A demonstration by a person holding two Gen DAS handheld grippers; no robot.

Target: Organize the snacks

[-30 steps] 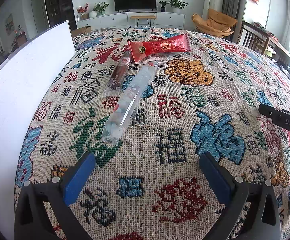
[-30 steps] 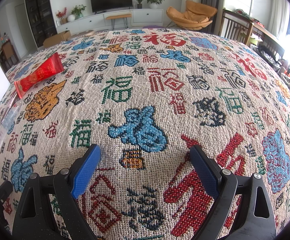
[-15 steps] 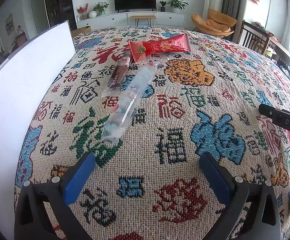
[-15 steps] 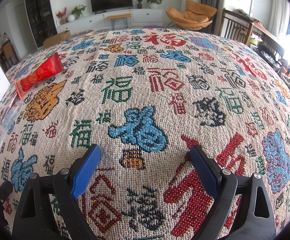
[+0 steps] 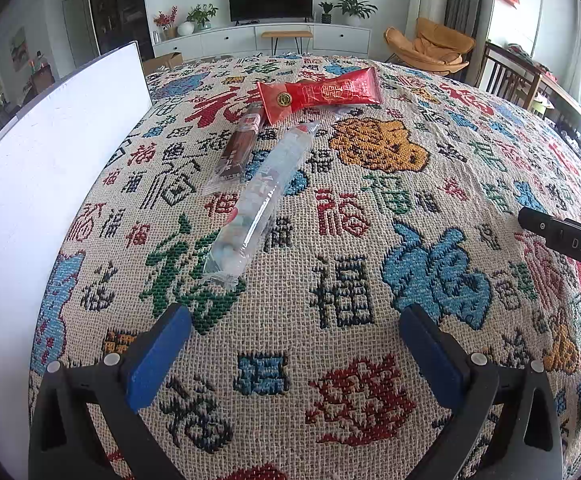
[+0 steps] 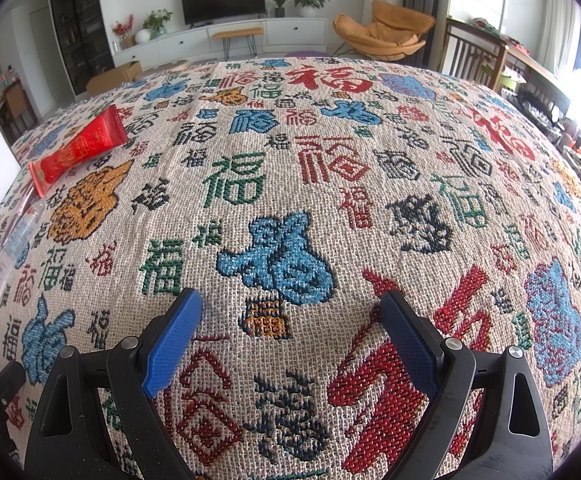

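Three snack packs lie on the patterned tablecloth (image 5: 350, 292). A long clear pack of pale candies (image 5: 260, 202) stretches away from me just ahead and left of my left gripper (image 5: 294, 316), which is open and empty. Beside it lies a dark brown bar (image 5: 237, 148), and across the far end rests a red packet (image 5: 322, 94). My right gripper (image 6: 290, 300) hovers open over bare cloth, holding nothing; its view shows the red packet (image 6: 78, 148) and the clear pack (image 6: 10, 248) far off at the left edge.
A white box wall (image 5: 42, 184) stands along the table's left side. The other gripper's black body (image 5: 562, 240) pokes in at the right of the left wrist view. Beyond the table are a TV cabinet, an orange chair and wooden chairs.
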